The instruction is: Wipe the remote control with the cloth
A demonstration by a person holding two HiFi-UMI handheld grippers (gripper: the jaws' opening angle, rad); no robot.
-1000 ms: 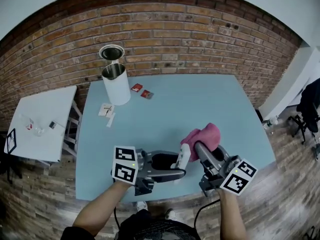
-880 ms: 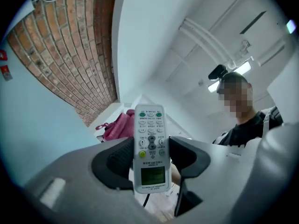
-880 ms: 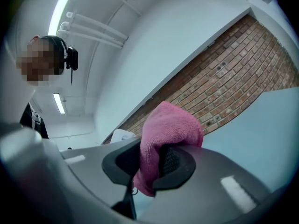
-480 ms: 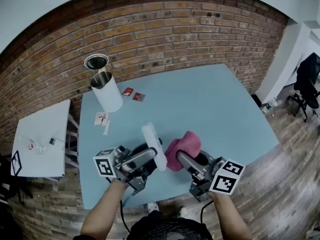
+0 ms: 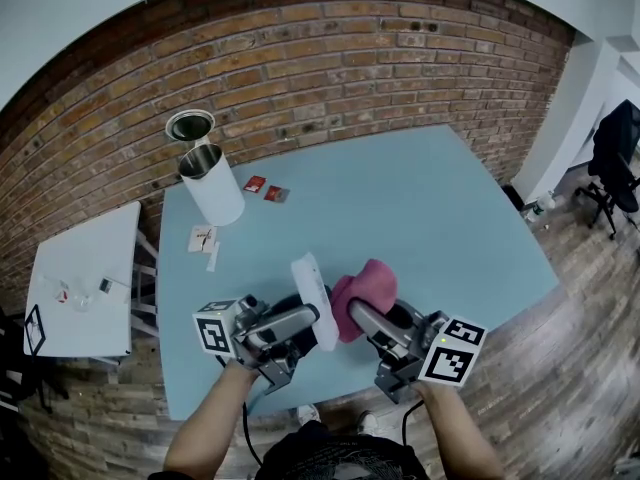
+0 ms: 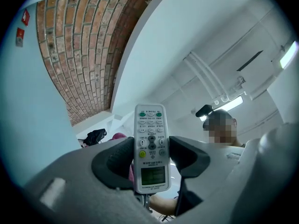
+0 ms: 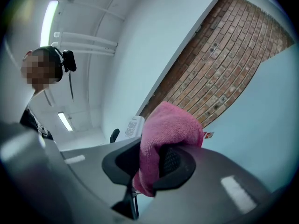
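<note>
Bottom centre of the head view first: gripping the white remote control (image 5: 312, 300) with the left gripper (image 5: 305, 320), lifted clear of the light blue table (image 5: 420, 198) and tilted toward the upper left. Checked in the left gripper view: clamped on the remote's two long edges with the jaws set fairly wide, display end deep between the pads, button face toward the camera, keypad poking out past the tips. Just to the right, holding a bunched pink cloth (image 5: 366, 282) in the right gripper (image 5: 358, 313), closed down narrow on a fold, with the loose wad bulging out beyond the fingertips. Sitting right beside the remote in the head view, pink against white, but cannot tell whether actually touching. Looks like the very start of the wiping step: both things up and brought together, no clear rubbing contact yet. Calls next for pressing the wad flat onto the button face and dragging it along the length, while keeping the left grip firm so as not to let the remote pivot or slip. Probably worth rolling the remote afterwards to reach the back. Farther up the table, toward the upper left, spotting a white cylindrical container (image 5: 215, 193) with a metal rim, two small red packets (image 5: 255, 183) and some white paper slips (image 5: 203, 238). Beyond that, at far left, a small white side table (image 5: 85, 268), and behind everything the brick wall (image 5: 330, 58).
</note>
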